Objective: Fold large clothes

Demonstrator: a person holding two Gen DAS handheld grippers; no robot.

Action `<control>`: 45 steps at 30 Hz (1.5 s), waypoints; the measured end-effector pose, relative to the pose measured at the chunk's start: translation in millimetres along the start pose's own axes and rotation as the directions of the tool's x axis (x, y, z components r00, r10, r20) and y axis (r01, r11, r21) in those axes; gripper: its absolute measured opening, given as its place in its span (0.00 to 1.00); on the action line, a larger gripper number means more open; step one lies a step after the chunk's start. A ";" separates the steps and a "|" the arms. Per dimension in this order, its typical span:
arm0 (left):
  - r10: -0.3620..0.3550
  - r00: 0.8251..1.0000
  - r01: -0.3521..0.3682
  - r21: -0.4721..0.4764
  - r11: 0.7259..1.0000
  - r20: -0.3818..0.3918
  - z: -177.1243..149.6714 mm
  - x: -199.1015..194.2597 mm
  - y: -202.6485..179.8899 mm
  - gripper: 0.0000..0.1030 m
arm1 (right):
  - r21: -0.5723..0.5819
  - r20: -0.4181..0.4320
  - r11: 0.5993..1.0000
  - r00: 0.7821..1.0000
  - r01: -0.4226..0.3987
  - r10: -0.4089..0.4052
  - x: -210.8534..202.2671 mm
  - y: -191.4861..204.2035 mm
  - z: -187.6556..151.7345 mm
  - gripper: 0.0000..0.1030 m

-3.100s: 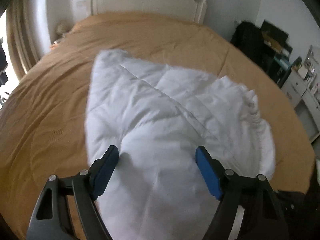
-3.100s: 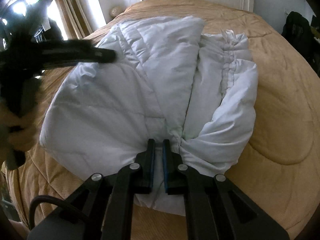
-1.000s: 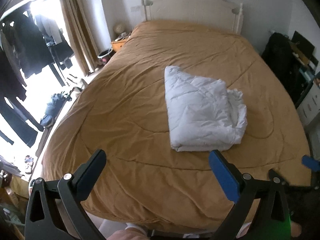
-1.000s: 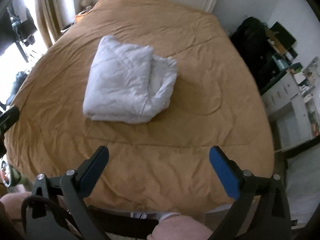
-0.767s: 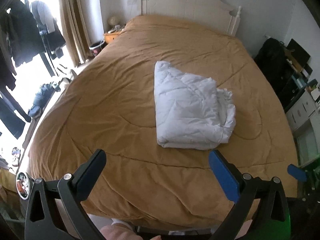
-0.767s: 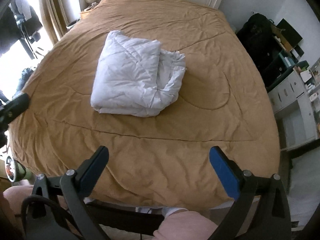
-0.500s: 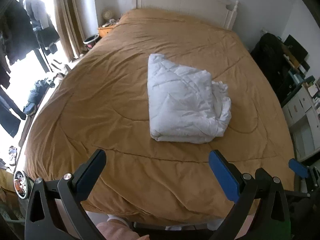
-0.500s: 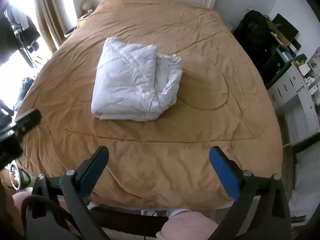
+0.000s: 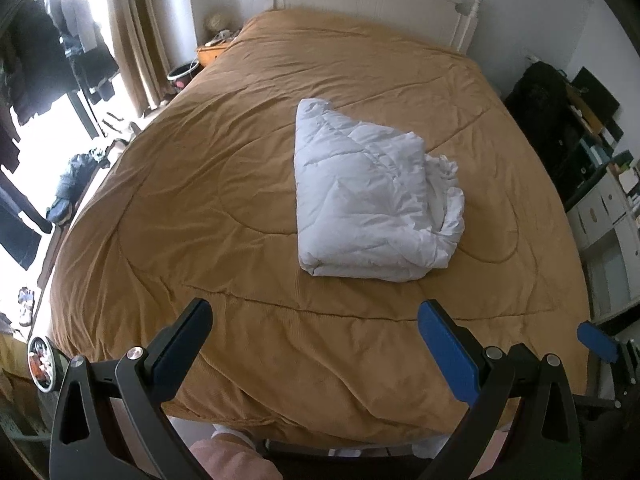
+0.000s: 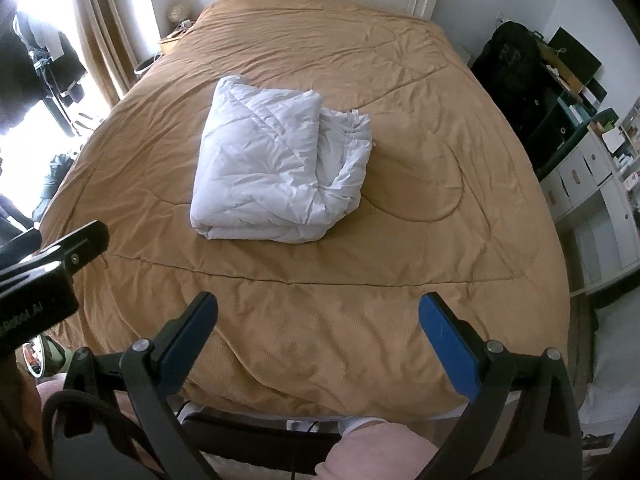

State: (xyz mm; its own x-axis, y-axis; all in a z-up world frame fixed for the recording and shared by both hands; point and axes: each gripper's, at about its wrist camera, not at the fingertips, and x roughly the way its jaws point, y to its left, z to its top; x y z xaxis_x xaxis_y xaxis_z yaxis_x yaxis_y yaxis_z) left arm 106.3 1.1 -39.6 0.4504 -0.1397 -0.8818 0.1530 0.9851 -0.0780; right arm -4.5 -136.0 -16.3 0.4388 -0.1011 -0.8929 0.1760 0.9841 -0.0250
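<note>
A white puffy garment (image 9: 370, 200) lies folded into a thick bundle in the middle of the bed, with its bunched edge on the right side; it also shows in the right wrist view (image 10: 276, 172). My left gripper (image 9: 316, 344) is open and empty, held back above the foot of the bed, well short of the bundle. My right gripper (image 10: 320, 336) is open and empty too, at the same distance. The body of the left gripper (image 10: 48, 268) shows at the left edge of the right wrist view.
The bed has an orange-brown quilt (image 9: 248, 208) and a white headboard (image 9: 372, 4). Curtains, hanging dark clothes and things on the floor are at the left (image 9: 72, 160). Black bags and white drawers (image 10: 592, 176) stand at the right.
About three seconds ago my right gripper was shut on the bundle's near edge and my left hovered open over it. Both are now open and drawn back to the foot of the bed; the bundle lies still.
</note>
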 end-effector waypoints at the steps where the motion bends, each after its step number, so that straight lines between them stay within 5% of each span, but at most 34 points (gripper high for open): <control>1: -0.001 1.000 0.001 -0.005 1.000 -0.003 -0.1 0.5 0.3 0.99 | 0.002 0.000 1.000 1.000 0.000 0.000 0.0 -0.3 0.5 0.98; 45: 0.014 1.000 -0.014 -0.022 1.000 0.010 -5.4 -2.8 -0.6 0.99 | -0.025 0.037 1.000 0.999 -0.010 0.011 -2.6 15.1 5.3 0.98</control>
State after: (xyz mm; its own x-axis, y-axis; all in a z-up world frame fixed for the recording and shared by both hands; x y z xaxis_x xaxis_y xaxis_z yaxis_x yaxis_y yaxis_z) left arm 100.2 1.4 -39.6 0.4615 -0.1267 -0.8781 0.1271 0.9890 -0.0759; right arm 1.7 -121.7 -12.1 0.4734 -0.0953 -0.8757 0.1491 0.9885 -0.0270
